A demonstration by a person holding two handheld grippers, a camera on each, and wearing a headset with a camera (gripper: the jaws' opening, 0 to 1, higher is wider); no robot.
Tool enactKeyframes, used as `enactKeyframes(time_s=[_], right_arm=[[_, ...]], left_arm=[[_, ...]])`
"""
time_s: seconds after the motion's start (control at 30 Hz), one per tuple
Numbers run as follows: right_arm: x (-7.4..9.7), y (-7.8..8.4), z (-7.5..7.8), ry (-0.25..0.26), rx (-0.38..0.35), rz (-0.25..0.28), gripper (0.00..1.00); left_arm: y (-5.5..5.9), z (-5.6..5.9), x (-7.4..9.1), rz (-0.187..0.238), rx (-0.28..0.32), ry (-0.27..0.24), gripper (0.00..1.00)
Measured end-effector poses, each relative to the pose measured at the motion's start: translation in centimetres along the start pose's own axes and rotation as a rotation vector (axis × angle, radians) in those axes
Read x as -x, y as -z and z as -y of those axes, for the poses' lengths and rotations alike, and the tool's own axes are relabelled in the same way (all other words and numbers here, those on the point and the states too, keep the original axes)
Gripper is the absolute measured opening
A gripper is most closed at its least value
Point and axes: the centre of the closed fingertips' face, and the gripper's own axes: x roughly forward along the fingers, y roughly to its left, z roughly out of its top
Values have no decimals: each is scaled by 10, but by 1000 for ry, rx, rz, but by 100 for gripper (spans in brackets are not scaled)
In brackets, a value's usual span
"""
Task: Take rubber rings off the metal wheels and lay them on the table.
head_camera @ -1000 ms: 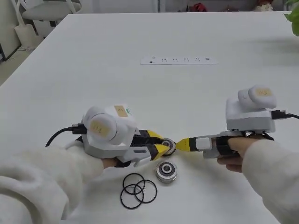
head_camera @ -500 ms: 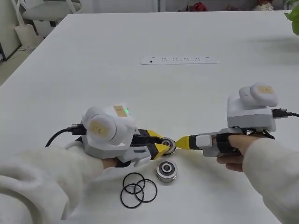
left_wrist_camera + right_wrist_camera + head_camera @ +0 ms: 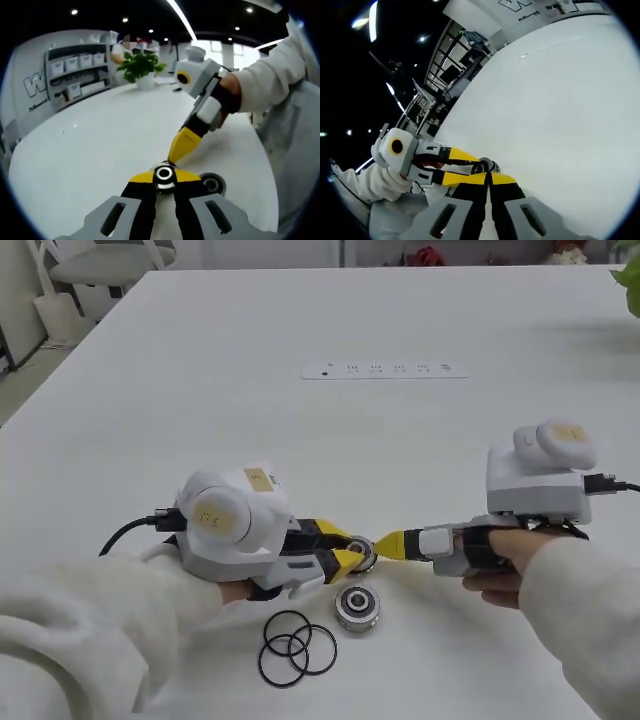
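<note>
Ring removal, metal wheel (image 3: 362,552).
Clamped in left gripper (image 3: 350,556); right gripper (image 3: 386,547), jaws pinched together, touched its 3 o'clock (rubber rings (image 3: 295,648) lay at 7).

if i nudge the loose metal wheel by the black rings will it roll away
Probably not: the wheel lies flat on the table, so it would likely slide, not roll. It looks solid metal, so probably heavy for its size. Its shiny rim may slip when pinched.
</note>
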Motion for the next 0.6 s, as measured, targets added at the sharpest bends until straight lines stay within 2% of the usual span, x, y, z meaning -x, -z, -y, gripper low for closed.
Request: enactKeyframes(time_s=[0.6], right_arm=[[-3, -1, -2, -7, 15, -1, 0]], left_arm=[[1, 0, 1, 3, 7, -5, 14]])
